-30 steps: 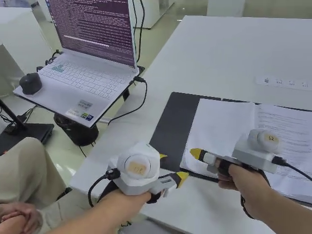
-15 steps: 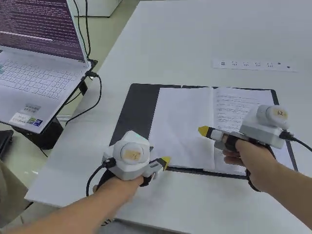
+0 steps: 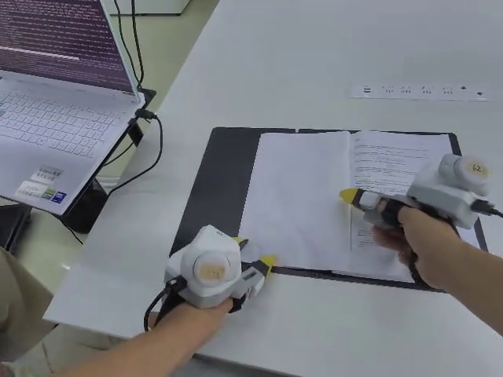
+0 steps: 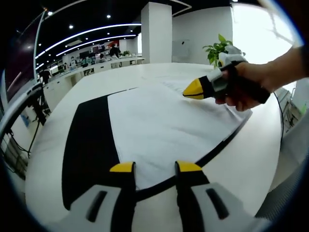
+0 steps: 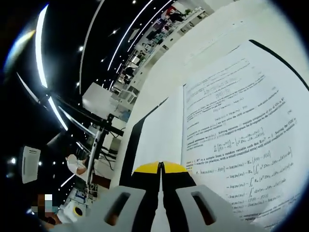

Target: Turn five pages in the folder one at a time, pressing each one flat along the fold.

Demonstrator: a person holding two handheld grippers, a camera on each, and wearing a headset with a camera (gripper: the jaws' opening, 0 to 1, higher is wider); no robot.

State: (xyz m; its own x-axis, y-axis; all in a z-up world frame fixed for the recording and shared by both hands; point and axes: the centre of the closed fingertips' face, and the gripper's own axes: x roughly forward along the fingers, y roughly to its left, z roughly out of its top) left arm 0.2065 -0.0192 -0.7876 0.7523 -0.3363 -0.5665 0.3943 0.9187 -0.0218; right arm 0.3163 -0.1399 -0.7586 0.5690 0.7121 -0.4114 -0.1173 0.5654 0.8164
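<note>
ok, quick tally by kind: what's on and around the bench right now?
grippers: 2, left gripper and right gripper
folder: 1, lying open
laptop: 1
power strip: 1
total: 5

Setting: open-plan office. Rows of desks [image 4: 96, 65] under strip ceiling lights [image 4: 106, 27]. Laptop [image 3: 47, 133], potted plant [image 4: 219, 46], long white surface [image 3: 314, 55].

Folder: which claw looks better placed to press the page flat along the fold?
Probably right. The right claw, shut, is at the fold between the pages; the left claw, open, is down by the folder's near edge.
</note>
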